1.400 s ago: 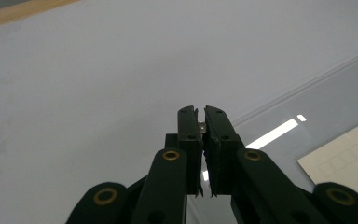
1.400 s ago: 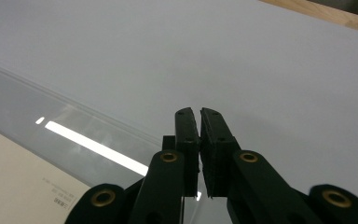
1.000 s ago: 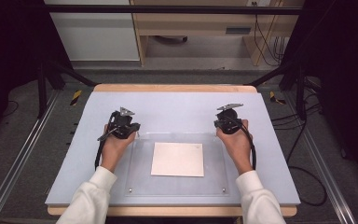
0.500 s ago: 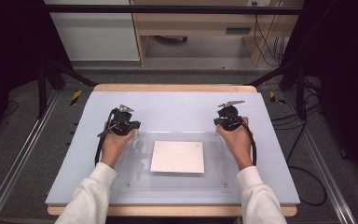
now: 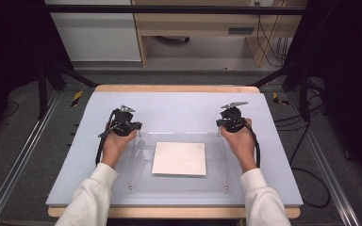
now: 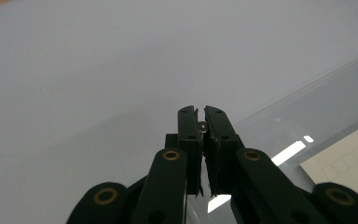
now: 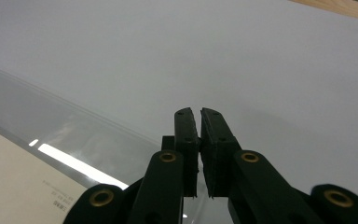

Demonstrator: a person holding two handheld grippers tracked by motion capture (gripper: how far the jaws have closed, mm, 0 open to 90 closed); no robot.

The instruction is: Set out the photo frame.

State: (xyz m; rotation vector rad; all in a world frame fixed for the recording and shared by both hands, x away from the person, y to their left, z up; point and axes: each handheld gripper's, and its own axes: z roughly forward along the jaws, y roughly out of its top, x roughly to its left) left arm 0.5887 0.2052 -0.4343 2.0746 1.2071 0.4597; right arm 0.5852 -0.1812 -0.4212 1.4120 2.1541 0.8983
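Paper sheet [image 5: 179, 158] is shown lying flat beneath a clear acrylic plate [image 5: 217, 181], near the middle of the pale blue table mat [image 5: 179, 110]; the plate is fixed or weighted at its corners by small metal studs [image 5: 226, 188]. The sheet is seen again at the lower right of the left gripper view [image 6: 349, 158] and at the lower left of the right gripper view [image 7: 14, 182].

The left gripper [image 5: 133, 126] is held at the far left corner of the plate, and the right gripper [image 5: 222, 123] at the far right corner. In the left gripper view, the jaws are seen nearly pressed together, with a small metallic piece [image 6: 202, 125] caught between their tips; its identity cannot be told. In the right gripper view, the jaws of the right gripper [image 7: 200, 113] are drawn almost together, and nothing is visibly pinched.

Progress is judged as early: the plate lies flat over the sheet, the sheet is uncovered by nothing else, and no lifting or shifting of the plate is evident. Handling of the plate or sheet is taken as left to do.

Printed writing is present on the sheet in faint small lines and a row of boxes, but it is too small to be read. No brand marks are discernible.
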